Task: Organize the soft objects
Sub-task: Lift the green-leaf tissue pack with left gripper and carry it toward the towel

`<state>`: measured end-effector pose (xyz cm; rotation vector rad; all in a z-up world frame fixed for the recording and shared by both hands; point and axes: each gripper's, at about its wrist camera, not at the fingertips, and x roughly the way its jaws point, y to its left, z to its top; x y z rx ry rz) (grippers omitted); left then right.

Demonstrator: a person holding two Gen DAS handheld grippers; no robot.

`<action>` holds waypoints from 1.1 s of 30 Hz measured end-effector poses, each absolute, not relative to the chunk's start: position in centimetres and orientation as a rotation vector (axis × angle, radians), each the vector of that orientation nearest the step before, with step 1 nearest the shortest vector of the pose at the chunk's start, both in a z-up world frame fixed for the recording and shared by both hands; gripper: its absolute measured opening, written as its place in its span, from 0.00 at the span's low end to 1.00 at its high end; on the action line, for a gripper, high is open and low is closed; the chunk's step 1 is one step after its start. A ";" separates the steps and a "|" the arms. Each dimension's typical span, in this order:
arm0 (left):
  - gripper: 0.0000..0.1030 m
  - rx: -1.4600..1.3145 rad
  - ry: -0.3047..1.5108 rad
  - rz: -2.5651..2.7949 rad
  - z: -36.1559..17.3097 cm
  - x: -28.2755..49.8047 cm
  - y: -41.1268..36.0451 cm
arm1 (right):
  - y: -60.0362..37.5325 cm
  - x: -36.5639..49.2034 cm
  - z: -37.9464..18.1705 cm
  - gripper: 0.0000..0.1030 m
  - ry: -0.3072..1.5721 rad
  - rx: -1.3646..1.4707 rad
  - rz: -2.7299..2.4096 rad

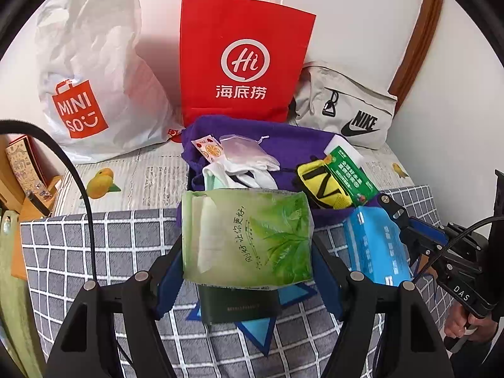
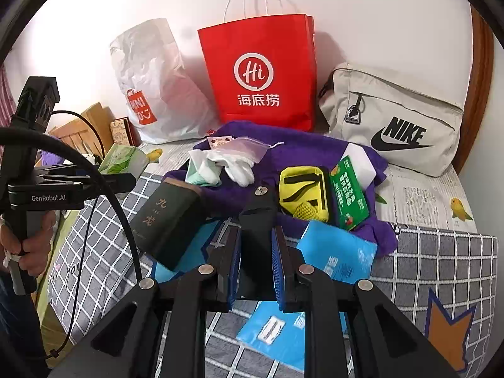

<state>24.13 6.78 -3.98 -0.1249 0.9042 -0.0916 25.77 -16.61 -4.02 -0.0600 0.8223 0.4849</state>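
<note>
While the left gripper holds the soft green plastic tissue pack clear above the grey checked blanket, its jaws are clamped on the pack's two short sides, and the wrapper bulges a little between them. The pack looks light and squashy, with a slick film skin; taking it across the middle of its body, as here, seems safer than pinching a corner, where the film could slide or crumple.

The right gripper has its jaws close together on a flat black object that stands upright between the pads; what that object is cannot be made out. A blue plastic pouch lies just beside it on the blanket.

Further back, a purple towel on the bed carries white gloves, a yellow mesh pouch and a green printed packet. The dark green box is mostly hidden under the tissue pack in the left view. What the red paper bag, the white plastic bag and the beige zip pouch hold cannot be seen.
</note>
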 end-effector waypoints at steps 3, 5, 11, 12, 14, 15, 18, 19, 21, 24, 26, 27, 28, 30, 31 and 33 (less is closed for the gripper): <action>0.69 -0.120 0.911 -0.097 -4.2 25.3 6.9 | -16.4 26.9 -4.2 0.19 0.825 -0.068 0.480; 0.69 -0.118 0.915 -0.109 -4.2 26.2 6.9 | -16.4 27.8 -4.2 0.19 0.827 -0.067 0.477; 0.69 -0.115 0.913 -0.114 -4.3 28.4 7.3 | -16.4 29.8 -4.3 0.19 0.822 -0.069 0.458; 0.69 -0.110 0.913 -0.114 -4.3 28.9 7.4 | -16.5 30.2 -4.3 0.19 0.823 -0.070 0.454; 0.69 -0.102 0.914 -0.111 -4.3 29.7 7.4 | -16.6 31.1 -4.4 0.19 0.826 -0.070 0.446; 0.69 -0.098 0.914 -0.110 -4.3 30.1 7.5 | -16.6 31.5 -4.5 0.19 0.827 -0.069 0.443; 0.69 -0.092 0.914 -0.111 -4.4 31.2 7.5 | -16.7 32.9 -4.7 0.19 0.830 -0.070 0.437; 0.69 -0.090 0.917 -0.110 -4.4 31.5 7.4 | -16.7 33.3 -4.8 0.19 0.829 -0.069 0.435; 0.69 -0.090 0.921 -0.114 -4.6 32.2 7.4 | -16.7 34.1 -4.8 0.19 0.830 -0.063 0.443; 0.69 -0.092 0.929 -0.125 -4.9 33.2 7.2 | -16.6 35.2 -4.9 0.19 0.827 -0.062 0.446; 0.69 -0.093 0.937 -0.128 -5.2 33.7 7.1 | -16.5 36.0 -5.2 0.19 0.831 -0.054 0.449; 0.69 -0.094 0.944 -0.129 -5.5 34.1 6.9 | -16.4 36.4 -5.4 0.19 0.837 -0.052 0.450; 0.69 -0.094 0.947 -0.133 -5.7 34.3 6.9 | -16.4 36.9 -5.6 0.19 0.843 -0.053 0.450; 0.69 -0.102 0.958 -0.145 -6.1 34.9 6.6 | -16.5 37.7 -6.0 0.19 0.850 -0.061 0.443; 0.69 -0.104 0.962 -0.149 -6.2 35.1 6.6 | -16.5 38.2 -6.2 0.19 0.854 -0.066 0.440; 0.69 -0.101 0.972 -0.164 -6.5 35.7 6.2 | -16.8 39.1 -6.5 0.19 0.865 -0.067 0.431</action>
